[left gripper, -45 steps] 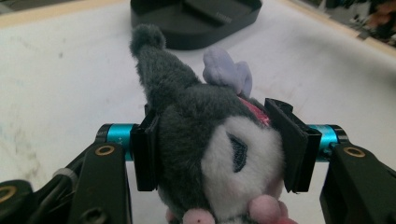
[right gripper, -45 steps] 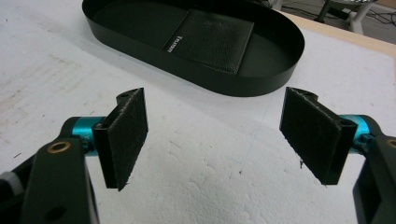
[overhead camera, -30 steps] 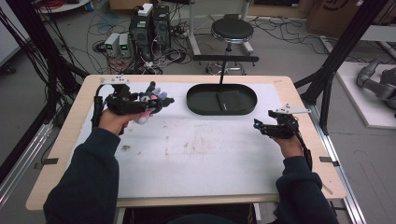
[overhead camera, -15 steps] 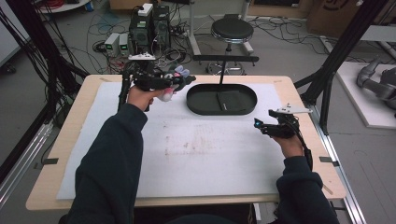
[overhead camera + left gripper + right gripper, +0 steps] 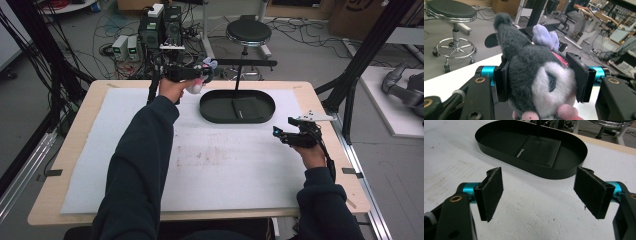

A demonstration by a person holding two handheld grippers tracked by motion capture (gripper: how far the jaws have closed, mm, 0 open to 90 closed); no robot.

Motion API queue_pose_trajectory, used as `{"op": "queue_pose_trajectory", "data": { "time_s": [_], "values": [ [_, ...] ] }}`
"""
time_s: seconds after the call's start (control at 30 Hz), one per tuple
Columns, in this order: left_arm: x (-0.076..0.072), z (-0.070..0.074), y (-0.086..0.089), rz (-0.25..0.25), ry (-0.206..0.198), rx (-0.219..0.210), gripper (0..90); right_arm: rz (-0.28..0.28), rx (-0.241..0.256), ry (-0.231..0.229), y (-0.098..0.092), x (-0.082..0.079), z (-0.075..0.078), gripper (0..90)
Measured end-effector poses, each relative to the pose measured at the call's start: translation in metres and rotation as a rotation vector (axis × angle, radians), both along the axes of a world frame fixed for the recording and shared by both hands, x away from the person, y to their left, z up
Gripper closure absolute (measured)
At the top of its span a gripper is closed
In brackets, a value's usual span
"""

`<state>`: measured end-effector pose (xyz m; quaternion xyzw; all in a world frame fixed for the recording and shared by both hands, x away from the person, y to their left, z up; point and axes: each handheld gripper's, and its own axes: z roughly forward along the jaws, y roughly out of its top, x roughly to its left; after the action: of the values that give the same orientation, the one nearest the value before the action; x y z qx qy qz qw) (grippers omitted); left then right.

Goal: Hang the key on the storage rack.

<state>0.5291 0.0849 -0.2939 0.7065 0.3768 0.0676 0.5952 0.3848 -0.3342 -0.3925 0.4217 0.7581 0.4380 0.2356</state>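
Note:
A grey-and-white plush toy with purple ears and pink feet is clamped between the black jaws of my left gripper. In the high view that left gripper holds the plush toy in the air near the table's far edge, just left of the black oval tray. A black leather wallet lies flat inside the oval tray. My right gripper stands open above the white mat, short of the tray. The right gripper sits at the table's right side in the high view.
A white foam mat covers most of the wooden table. A thin black post rises at the tray's back. Beyond the far edge stand a round stool, electronics boxes and loose cables. Black frame legs flank the right.
My left gripper has carried the plush toy from the table's left side up and to the right, toward the tray's left end. The right gripper has stayed put, open.

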Motion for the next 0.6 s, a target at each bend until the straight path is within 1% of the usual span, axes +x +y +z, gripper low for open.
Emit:
{"op": "queue_pose_trajectory", "data": {
  "time_s": [0.03, 0.1, 0.27, 0.33, 0.47, 0.53, 0.6],
  "values": [
    [0.003, 0.000, -0.002, 0.004, 0.001, 0.003, 42.4, -0.002, 0.003, -0.002, 0.000, 0.000, 0.000, 24.0],
    [0.009, 0.001, -0.005, 0.011, 0.008, -0.006, 42.4, 0.003, 0.004, -0.002, -0.001, 0.000, 0.000, 24.0],
    [0.020, 0.000, -0.014, 0.018, 0.015, -0.008, 42.4, 0.010, 0.006, 0.000, 0.000, 0.000, 0.000, 24.0],
    [0.023, 0.000, -0.016, 0.028, 0.009, -0.009, 42.4, 0.015, 0.004, 0.000, 0.000, 0.000, -0.001, 24.0],
    [0.029, 0.002, -0.017, 0.053, -0.006, -0.034, 42.4, 0.018, 0.005, 0.002, 0.001, 0.000, 0.000, 24.0],
    [0.030, 0.001, -0.015, 0.074, -0.009, -0.031, 42.4, 0.021, 0.004, 0.004, 0.001, 0.000, -0.001, 24.0],
    [0.030, -0.002, -0.011, 0.103, -0.012, -0.011, 42.4, 0.021, 0.003, 0.006, 0.001, 0.000, -0.001, 24.0]
  ]
}}
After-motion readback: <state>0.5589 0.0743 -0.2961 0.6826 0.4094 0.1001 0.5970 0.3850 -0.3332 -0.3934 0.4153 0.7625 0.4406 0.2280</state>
